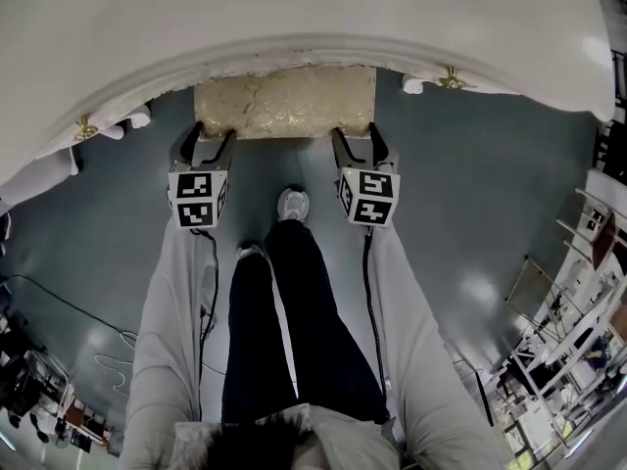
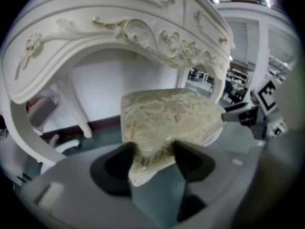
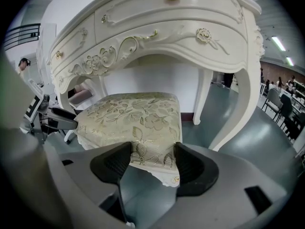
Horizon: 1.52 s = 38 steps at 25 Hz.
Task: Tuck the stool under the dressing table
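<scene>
The stool [image 1: 284, 101] has a cream and gold floral cushion and stands partly beneath the white carved dressing table [image 1: 294, 13]. My left gripper [image 1: 205, 145] is shut on the stool's near left corner [image 2: 152, 149]. My right gripper [image 1: 359, 145] is shut on its near right corner [image 3: 152, 149]. In the left gripper view the cushion [image 2: 167, 116] sits under the table's arched apron [image 2: 157, 37]. The right gripper view shows the seat [image 3: 131, 116] below the drawers [image 3: 157, 13], between the white legs [image 3: 238, 104].
The person's legs and shoes [image 1: 292, 204] stand just behind the stool on the grey-green floor [image 1: 470, 223]. Cables [image 1: 108, 341] trail at the lower left. Racks and clutter [image 1: 578, 341] fill the right edge.
</scene>
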Each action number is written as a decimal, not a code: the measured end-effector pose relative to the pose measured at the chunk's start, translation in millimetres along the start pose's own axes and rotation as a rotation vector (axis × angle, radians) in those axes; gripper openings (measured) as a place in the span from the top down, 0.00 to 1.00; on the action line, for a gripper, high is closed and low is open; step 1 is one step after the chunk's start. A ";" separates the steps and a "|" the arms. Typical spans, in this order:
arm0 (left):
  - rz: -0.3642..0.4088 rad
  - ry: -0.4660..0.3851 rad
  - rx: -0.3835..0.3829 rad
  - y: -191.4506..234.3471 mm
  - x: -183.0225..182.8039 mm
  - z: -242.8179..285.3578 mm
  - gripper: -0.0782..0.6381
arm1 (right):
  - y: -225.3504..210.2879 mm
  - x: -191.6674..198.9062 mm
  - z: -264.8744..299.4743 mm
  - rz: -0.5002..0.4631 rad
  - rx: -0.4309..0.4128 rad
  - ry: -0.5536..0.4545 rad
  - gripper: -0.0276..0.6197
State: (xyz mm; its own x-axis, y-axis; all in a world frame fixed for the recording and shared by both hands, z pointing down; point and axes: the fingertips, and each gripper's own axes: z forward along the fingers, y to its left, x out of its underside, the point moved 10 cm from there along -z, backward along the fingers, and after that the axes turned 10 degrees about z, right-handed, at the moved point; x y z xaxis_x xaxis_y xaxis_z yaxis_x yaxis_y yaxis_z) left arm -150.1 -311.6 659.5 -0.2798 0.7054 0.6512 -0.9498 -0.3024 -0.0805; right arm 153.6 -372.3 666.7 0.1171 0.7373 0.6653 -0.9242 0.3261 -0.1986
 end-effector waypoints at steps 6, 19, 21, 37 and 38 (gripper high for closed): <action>-0.009 -0.011 -0.021 1.1 -14.9 11.3 0.50 | -10.4 -16.1 11.1 -0.008 -0.011 -0.017 0.50; -0.041 -0.014 -0.039 29.2 -36.8 27.9 0.50 | -5.4 -54.9 42.6 -0.037 -0.027 -0.020 0.50; -0.046 -0.019 -0.044 31.1 -38.7 31.0 0.50 | -6.3 -59.1 47.1 -0.042 -0.031 -0.024 0.50; -0.072 0.004 -0.058 32.6 -48.5 34.0 0.50 | -7.5 -67.3 48.1 -0.032 -0.030 -0.016 0.53; -0.071 0.007 -0.058 30.4 -49.3 32.2 0.51 | -7.0 -67.1 45.6 -0.034 -0.028 -0.012 0.56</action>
State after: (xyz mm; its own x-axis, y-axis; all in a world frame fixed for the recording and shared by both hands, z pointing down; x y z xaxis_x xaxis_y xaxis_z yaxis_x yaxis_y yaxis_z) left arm -160.6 -376.2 649.2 -0.2124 0.7280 0.6518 -0.9737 -0.2142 -0.0780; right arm 135.6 -451.0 656.2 0.1438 0.7185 0.6805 -0.9093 0.3672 -0.1956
